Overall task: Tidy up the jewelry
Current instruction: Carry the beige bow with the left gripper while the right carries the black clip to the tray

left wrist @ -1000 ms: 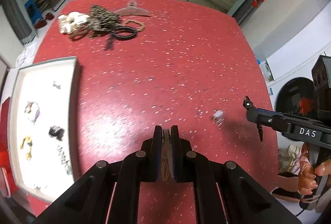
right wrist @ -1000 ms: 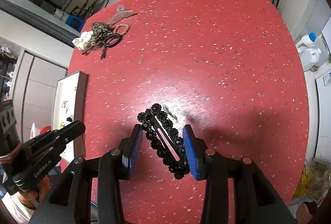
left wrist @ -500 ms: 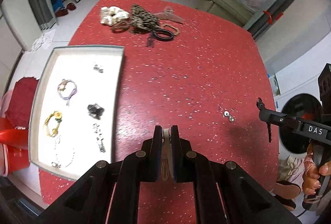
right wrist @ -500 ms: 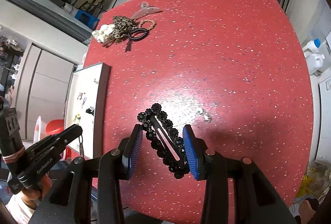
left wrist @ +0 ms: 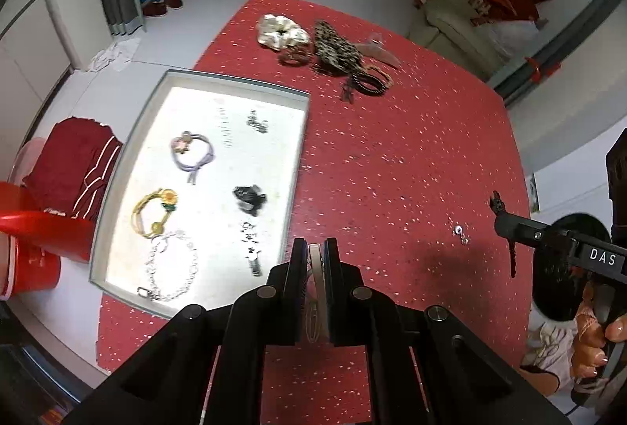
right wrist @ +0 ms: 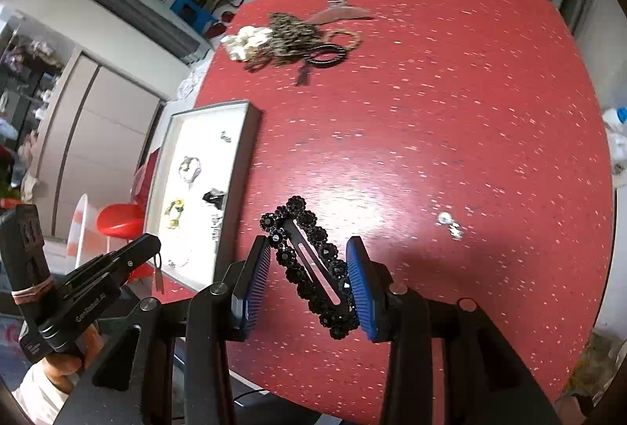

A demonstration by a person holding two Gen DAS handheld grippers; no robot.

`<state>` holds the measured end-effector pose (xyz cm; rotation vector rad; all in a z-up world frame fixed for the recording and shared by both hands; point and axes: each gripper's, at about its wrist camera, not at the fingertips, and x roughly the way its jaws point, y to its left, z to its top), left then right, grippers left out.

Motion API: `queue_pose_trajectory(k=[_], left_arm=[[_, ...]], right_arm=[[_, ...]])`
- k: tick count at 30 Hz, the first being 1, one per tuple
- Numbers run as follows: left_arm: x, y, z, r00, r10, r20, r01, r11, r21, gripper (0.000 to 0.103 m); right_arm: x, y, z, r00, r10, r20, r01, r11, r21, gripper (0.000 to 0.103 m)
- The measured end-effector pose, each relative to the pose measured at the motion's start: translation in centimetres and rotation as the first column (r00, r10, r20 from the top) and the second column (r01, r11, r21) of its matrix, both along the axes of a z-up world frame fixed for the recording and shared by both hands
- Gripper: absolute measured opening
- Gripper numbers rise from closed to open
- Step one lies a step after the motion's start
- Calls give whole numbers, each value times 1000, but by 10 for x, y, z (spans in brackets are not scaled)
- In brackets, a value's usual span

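**Both grippers loaded, tray sitting off to the left**

While the right gripper (right wrist: 309, 270) hangs over the red table (right wrist: 450, 119), its blue pads are clamped on a black beaded hair clip (right wrist: 313, 264), which sits slanted between them, one end poking out toward 11 o'clock. Over on the other side, the left gripper (left wrist: 315, 268) has its jaws nearly together, pinching a thin pale flat piece (left wrist: 316, 268) (can't tell what it actually is). At about 9 o'clock from that gripper is the white tray (left wrist: 235, 88), with a purple hair tie (left wrist: 192, 154), a yellow bracelet (left wrist: 154, 211), a silver chain (left wrist: 172, 268) and a small dark clip (left wrist: 249, 197) lying in it, all apart from each other. A little silver earring (left wrist: 460, 232) lies alone on the table at 3 o'clock. Far end at 12 o'clock: a pile of scrunchies and hair bands (left wrist: 333, 48), touching.
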<state>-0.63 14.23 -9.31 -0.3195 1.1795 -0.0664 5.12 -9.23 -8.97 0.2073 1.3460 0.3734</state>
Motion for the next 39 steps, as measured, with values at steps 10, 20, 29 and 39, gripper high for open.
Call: queue_pose_trajectory(k=[10,20,29,39], left_arm=[[-17,54,-3,995,97,-2,-97,995,-20,9],[-11,84,-11,989,149,7,-149,989,-11,9],[8,99,-25,987,161,9,-161,987,9,9],[26,107,-46,985,171,-4,-171,985,17,9]], right_arm=[[6,53,-2,997,81,3,-81,997,17,43],[20,107,-3,985,170,14,-170,985,23,43],[40,154,-13,973,232,18,-232,972,24,43],[62,184,-30,964,265,8,-265,964,8,43]])
